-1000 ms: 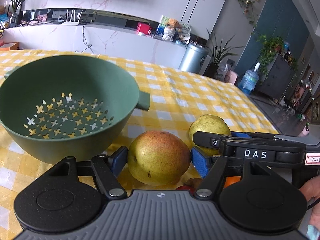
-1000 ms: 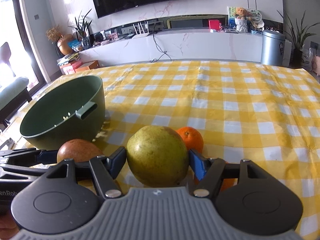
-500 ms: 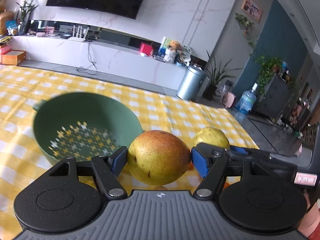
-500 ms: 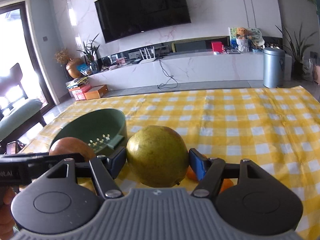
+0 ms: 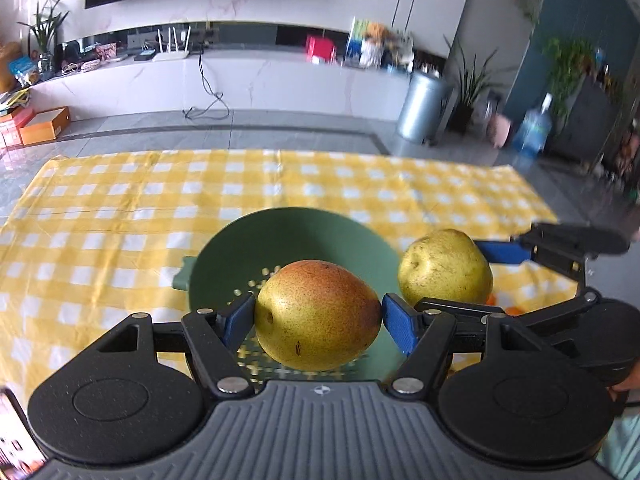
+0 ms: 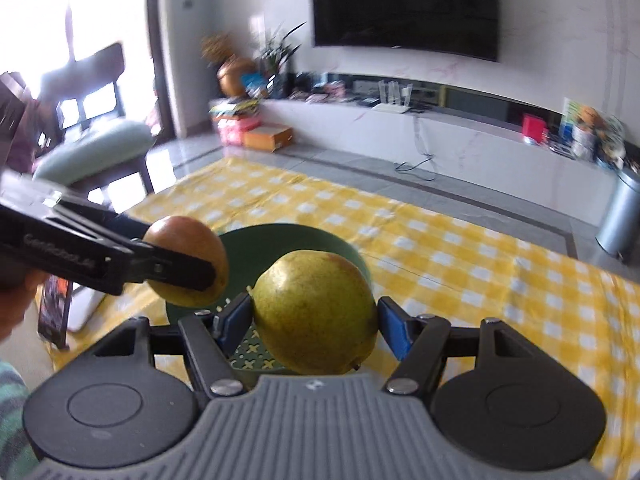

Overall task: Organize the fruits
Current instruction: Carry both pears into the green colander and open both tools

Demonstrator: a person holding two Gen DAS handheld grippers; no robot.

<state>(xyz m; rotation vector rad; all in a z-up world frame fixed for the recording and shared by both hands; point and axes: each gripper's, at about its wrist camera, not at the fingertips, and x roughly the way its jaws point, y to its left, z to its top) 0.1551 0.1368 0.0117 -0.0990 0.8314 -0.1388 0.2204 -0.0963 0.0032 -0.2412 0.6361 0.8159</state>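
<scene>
My left gripper (image 5: 318, 316) is shut on a red-blushed pear (image 5: 316, 314) and holds it in the air above the green colander (image 5: 288, 236). My right gripper (image 6: 316, 316) is shut on a green-yellow pear (image 6: 314, 312), also held above the colander (image 6: 248, 248). In the left wrist view the green-yellow pear (image 5: 444, 266) shows to the right, in the right gripper's blue pads. In the right wrist view the red-blushed pear (image 6: 188, 260) shows to the left, in the left gripper. The colander's holed bottom shows no fruit in it.
The colander stands on a yellow and white checked tablecloth (image 5: 120, 208). An orange (image 5: 510, 310) peeks out on the cloth behind the right gripper. A chair (image 6: 100, 152) stands left of the table. A phone (image 6: 54, 308) lies near the table's left edge.
Both grippers have lifted their pears off the table and moved up over the colander. The views now look down into the bowl from higher up.
</scene>
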